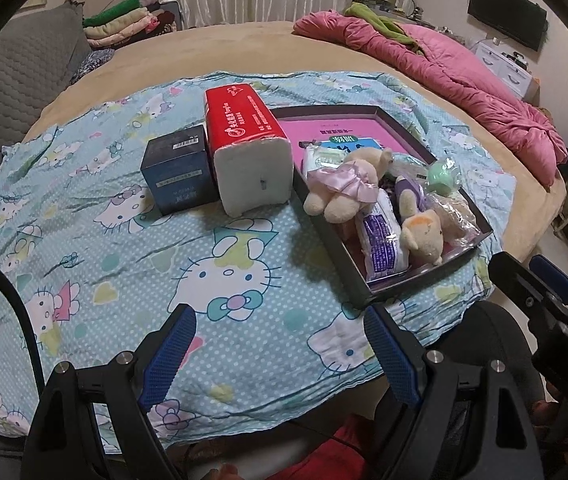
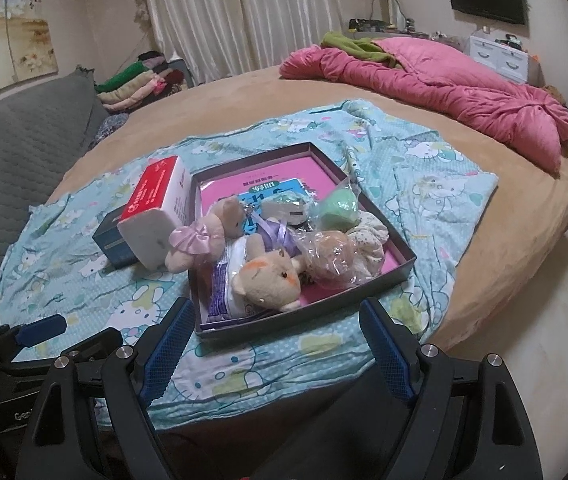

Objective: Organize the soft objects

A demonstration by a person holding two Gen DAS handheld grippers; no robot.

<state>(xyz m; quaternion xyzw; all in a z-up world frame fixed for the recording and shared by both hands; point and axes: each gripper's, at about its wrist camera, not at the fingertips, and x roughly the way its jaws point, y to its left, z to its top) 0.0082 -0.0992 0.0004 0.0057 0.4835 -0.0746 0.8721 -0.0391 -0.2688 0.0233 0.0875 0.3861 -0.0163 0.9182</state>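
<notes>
A dark shallow box (image 1: pixel 376 294) (image 2: pixel 406 262) with a pink bottom lies on a light blue cartoon cloth. It holds a plush bear in a pink ruffle (image 1: pixel 344 184) (image 2: pixel 204 236), a second plush bear (image 1: pixel 422 232) (image 2: pixel 272 280), a white and purple packet (image 1: pixel 382 240) (image 2: pixel 224 284), a green soft ball in plastic (image 1: pixel 442 176) (image 2: pixel 338 208) and other wrapped soft items. My left gripper (image 1: pixel 280 356) hovers open over the cloth, left of the box corner. My right gripper (image 2: pixel 280 352) is open just in front of the box's near edge. Both are empty.
A red and white tissue pack (image 1: pixel 244 140) (image 2: pixel 156 208) and a dark blue box (image 1: pixel 178 170) (image 2: pixel 110 240) stand left of the dark box. A pink quilt (image 1: pixel 464 84) (image 2: pixel 444 84) lies at the back right of the round tan bed. Folded clothes (image 1: pixel 124 24) are stacked at the back left.
</notes>
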